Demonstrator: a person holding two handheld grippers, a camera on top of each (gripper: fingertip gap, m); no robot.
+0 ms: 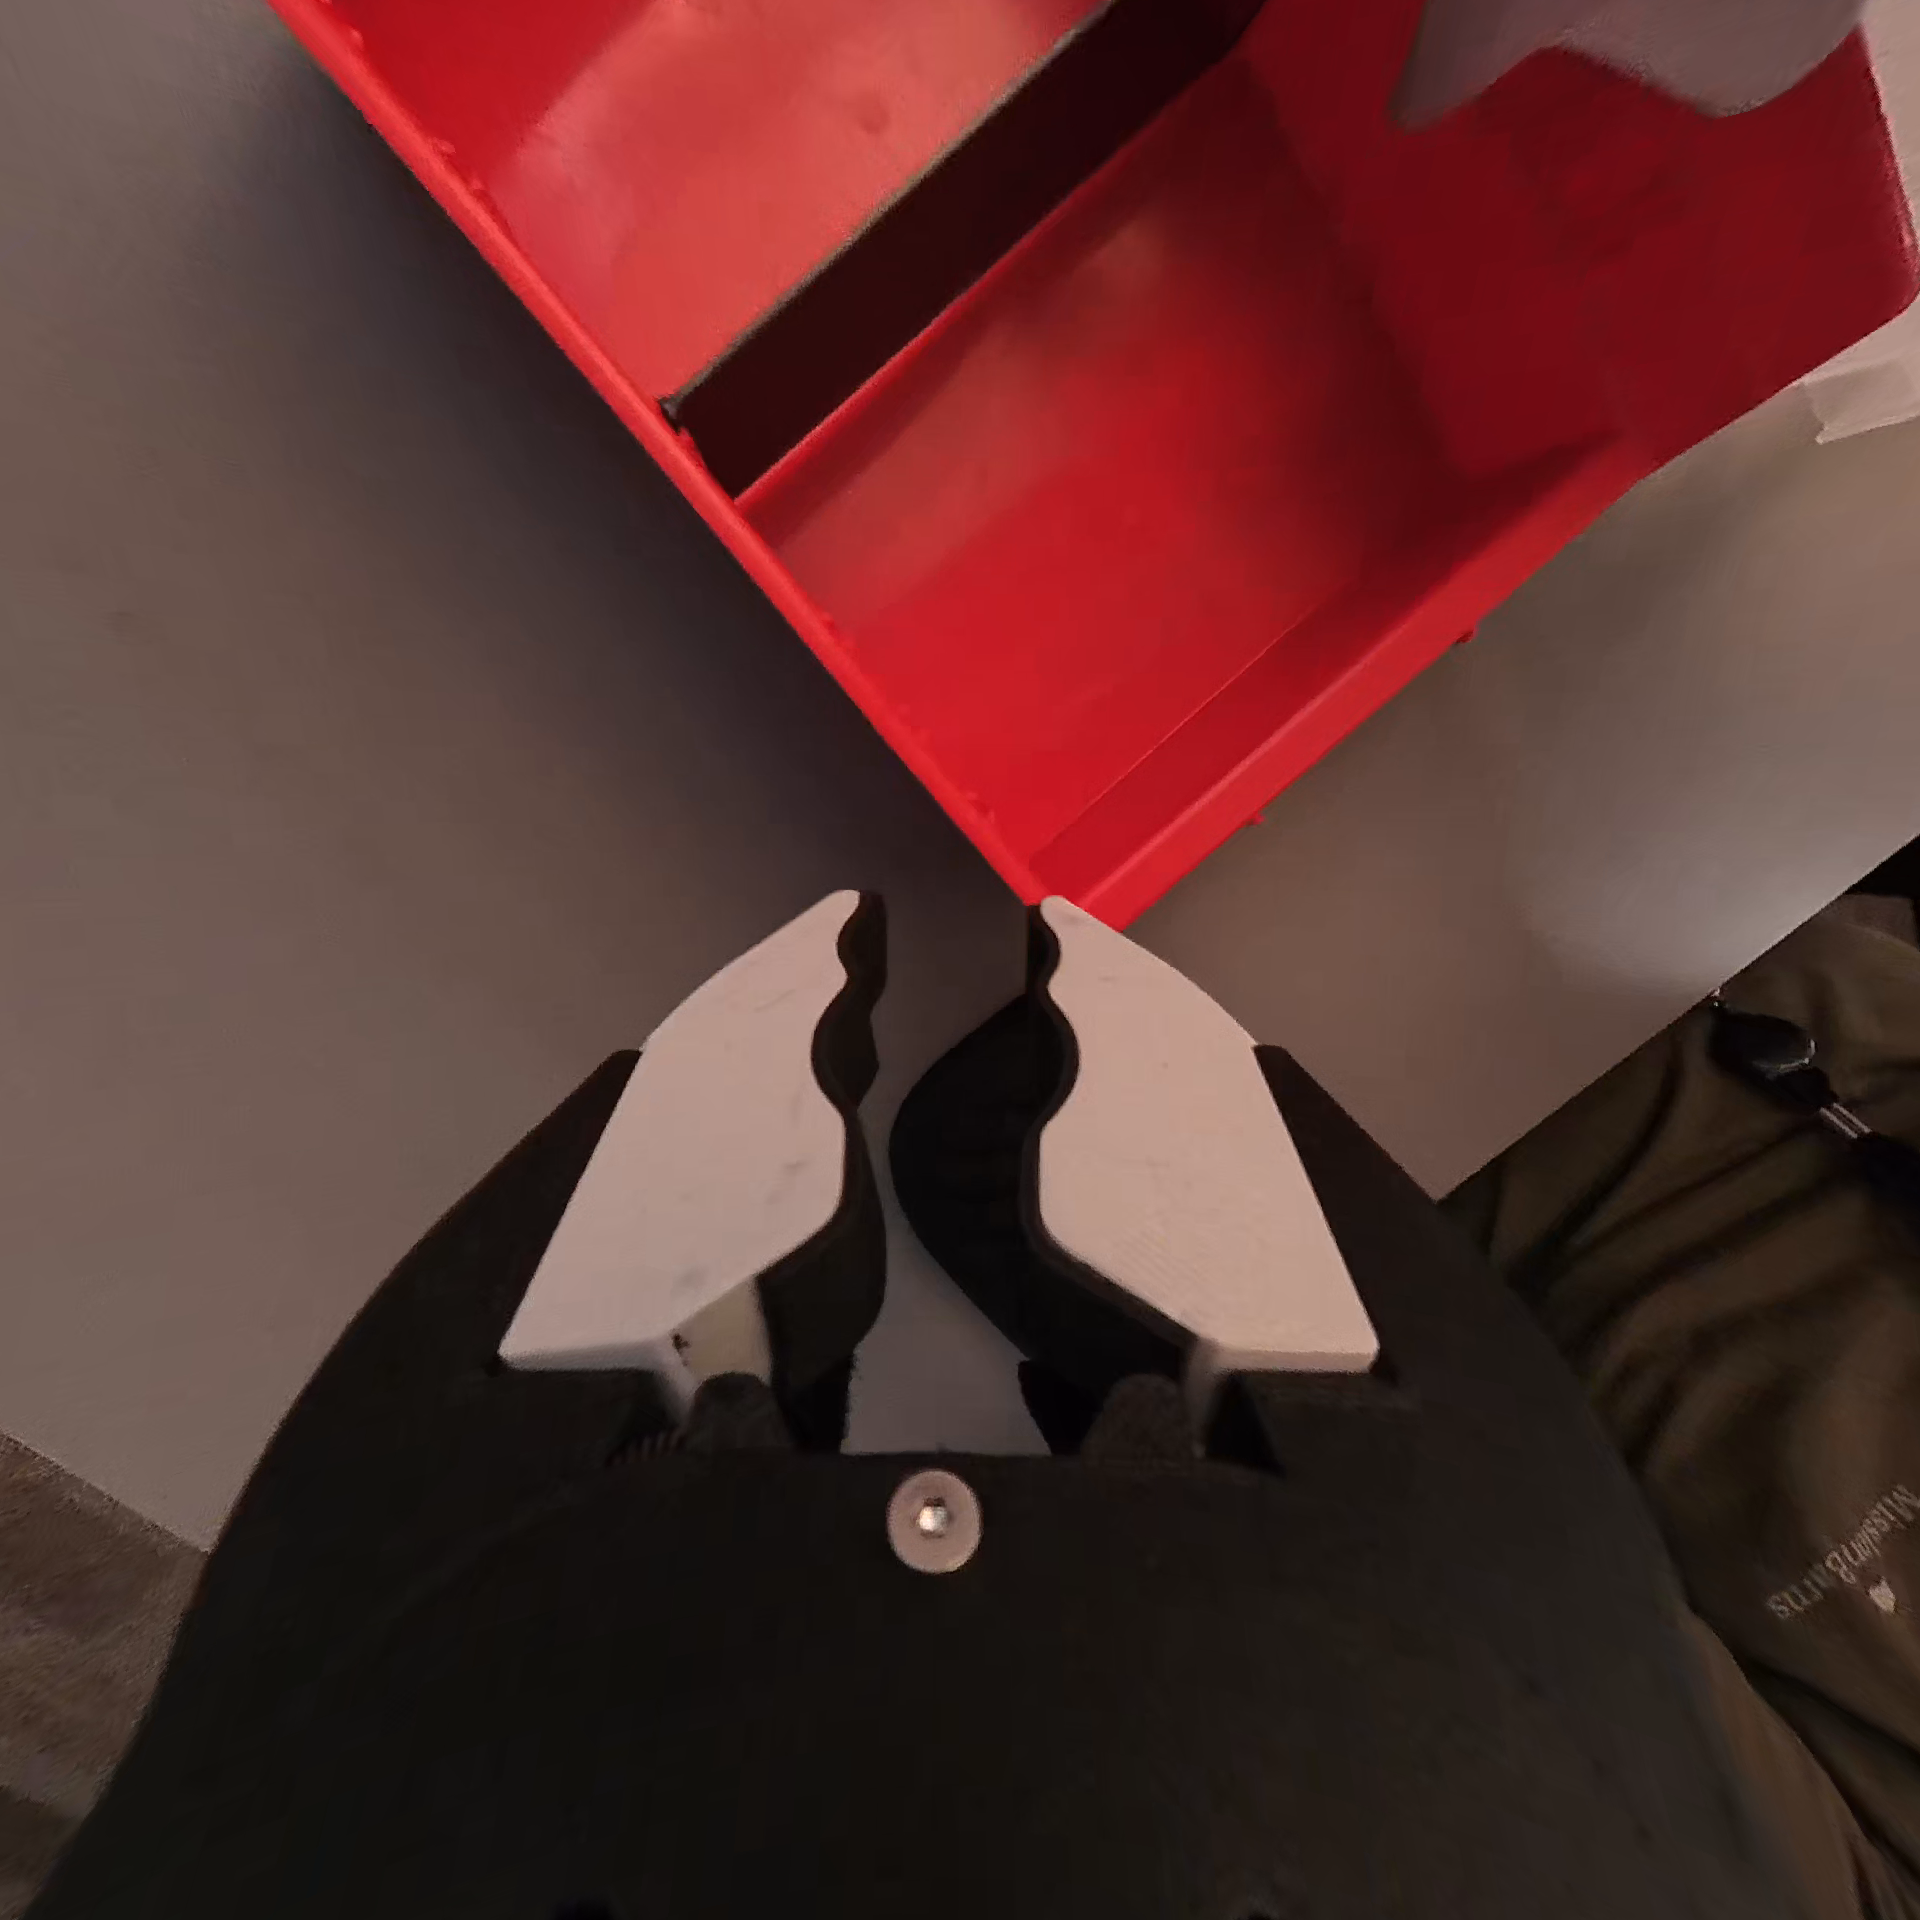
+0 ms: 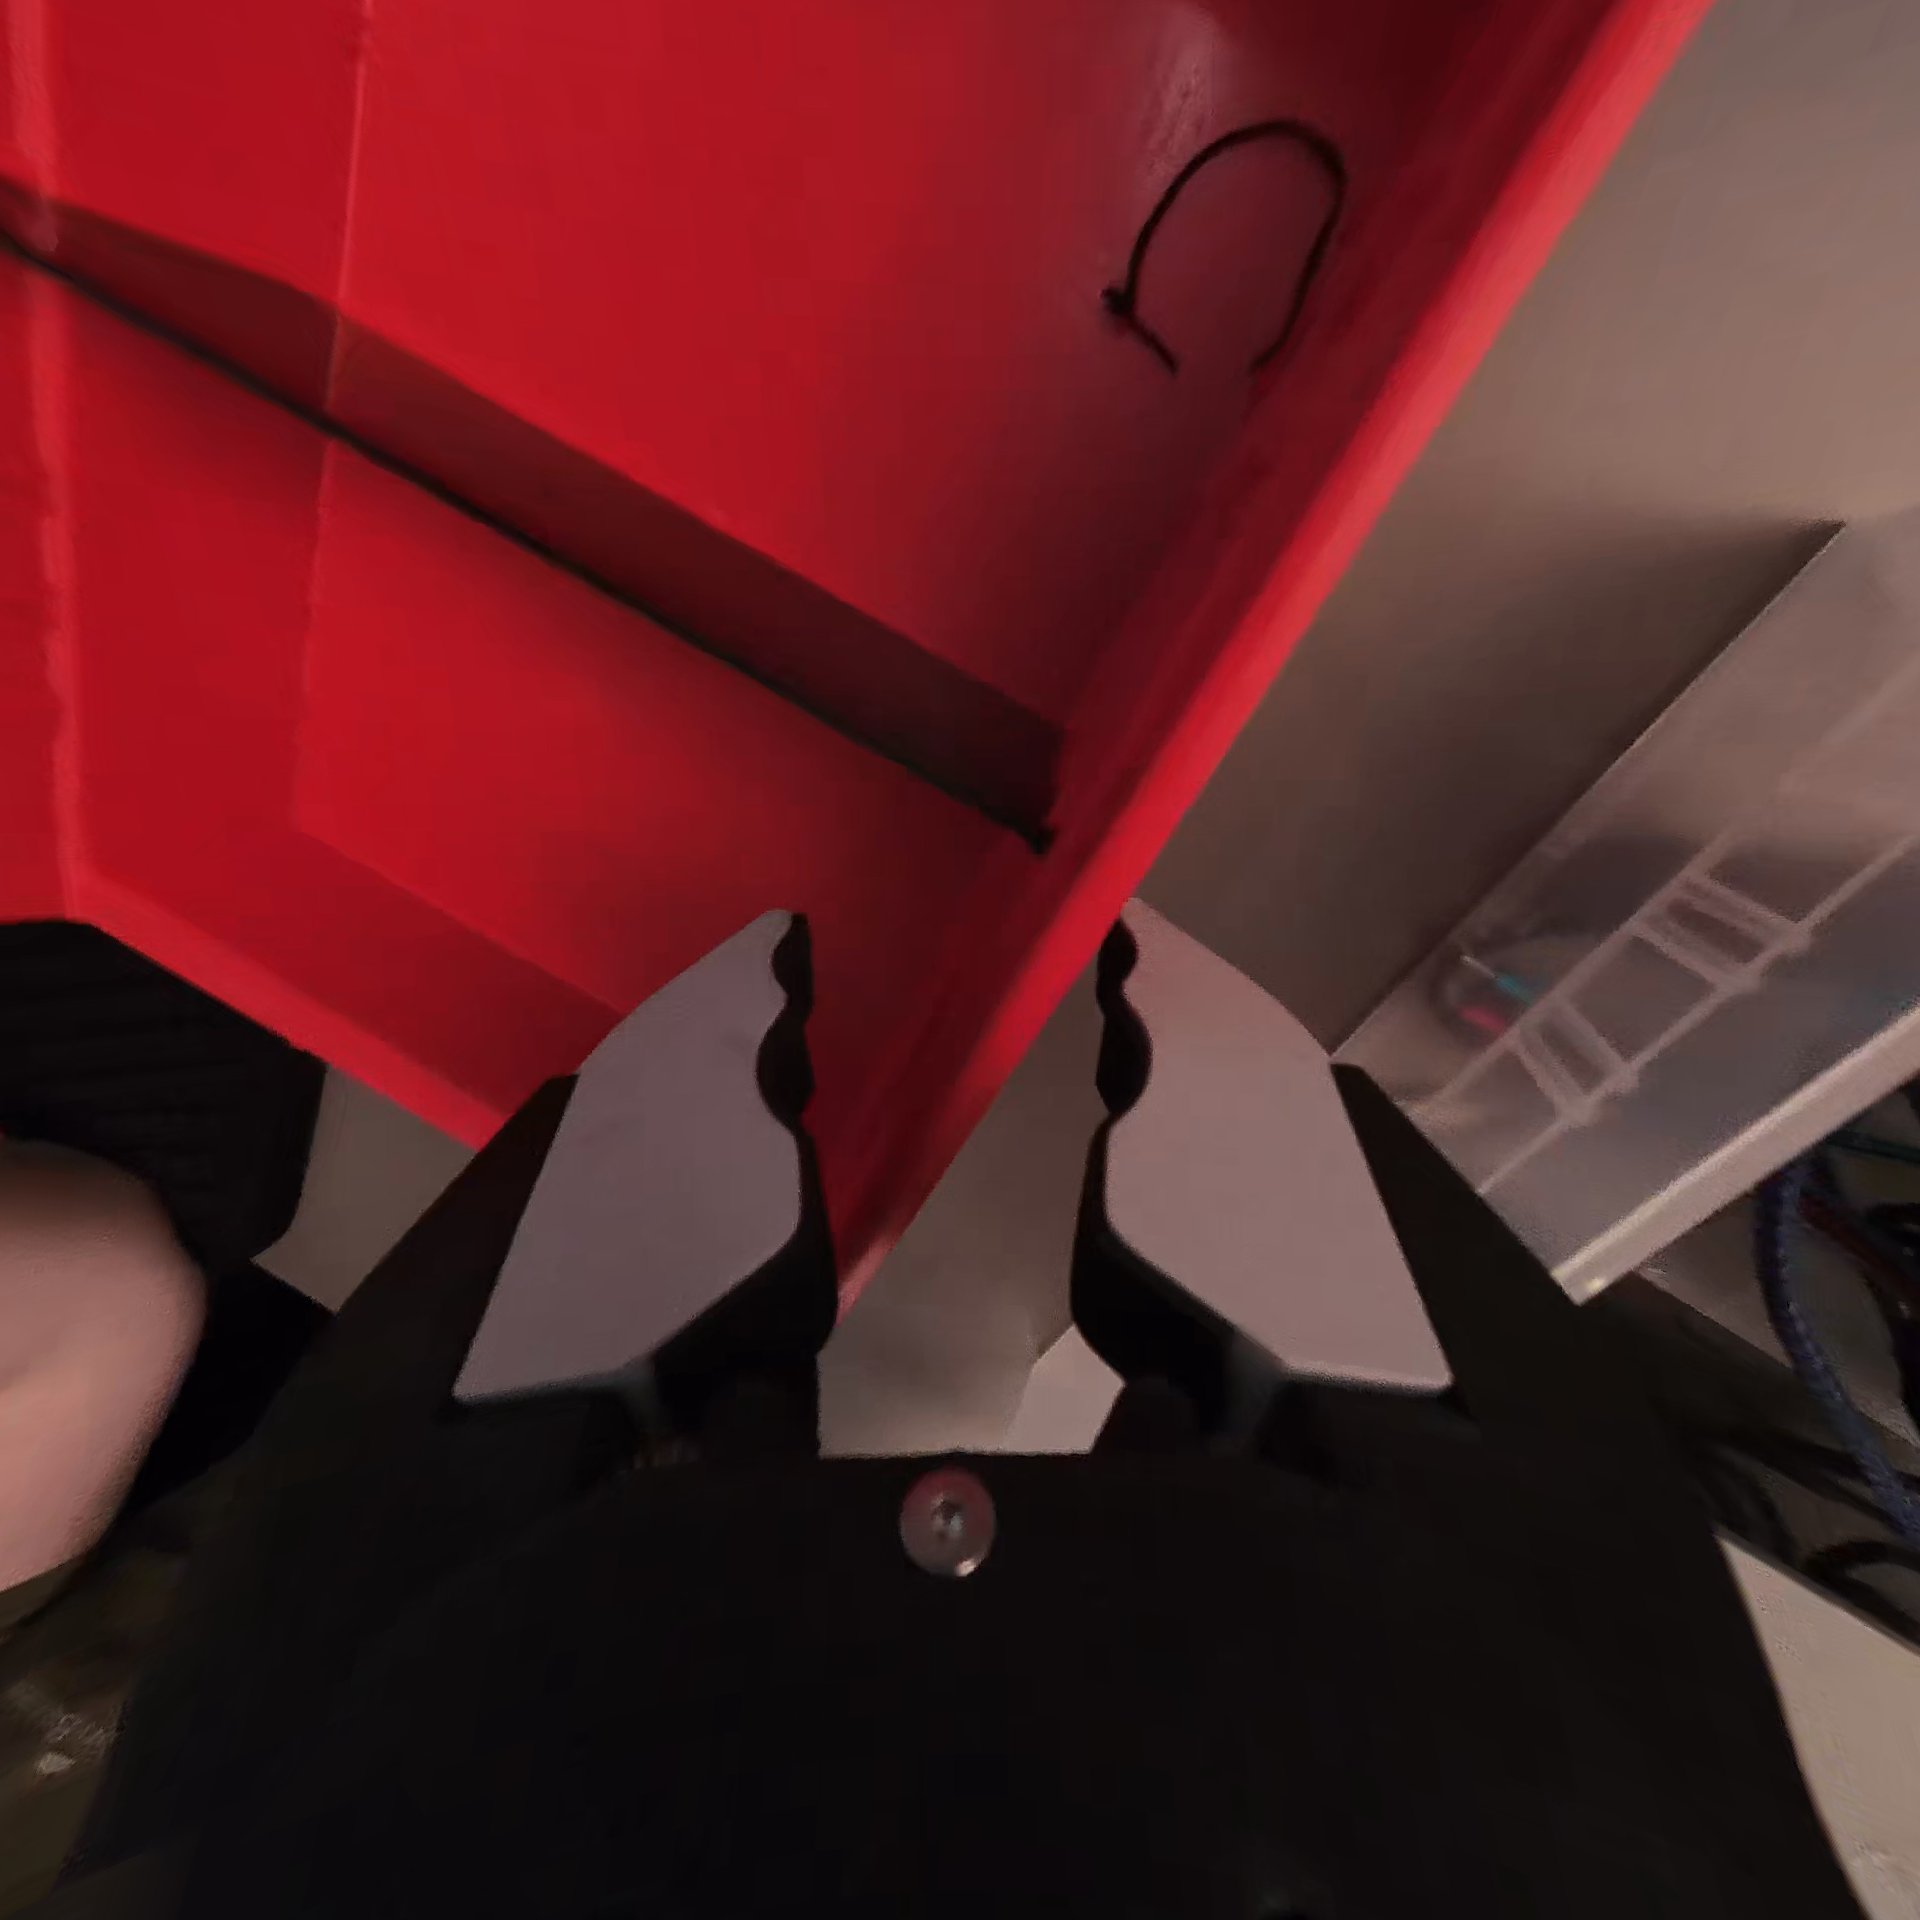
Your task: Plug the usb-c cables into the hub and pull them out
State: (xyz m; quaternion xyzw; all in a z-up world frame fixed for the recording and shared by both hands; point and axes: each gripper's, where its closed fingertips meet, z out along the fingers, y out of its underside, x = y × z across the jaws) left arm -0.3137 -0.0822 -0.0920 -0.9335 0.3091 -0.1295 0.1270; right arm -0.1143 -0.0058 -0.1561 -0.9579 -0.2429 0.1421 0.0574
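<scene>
No hub or usb-c cable shows in either view. My left gripper [image 1: 956,925] is open and empty, low over the grey table [image 1: 312,520], with its tips just short of the near corner of a red divided bin [image 1: 1143,571]. My right gripper [image 2: 956,935] is open and empty, its fingers set to either side of the red bin's side wall [image 2: 1195,727] without touching it. A thin black cable tie loop [image 2: 1236,249] lies on the bin floor. A dark divider slot [image 2: 623,582] crosses the bin.
A pale blurred shape [image 1: 1662,52] hangs over the bin's far side. An olive jacket [image 1: 1714,1351] lies past the table edge at the right. A clear plastic box [image 2: 1662,987] and a blue cord [image 2: 1808,1299] are right of the bin. A hand [image 2: 83,1351] is at the left.
</scene>
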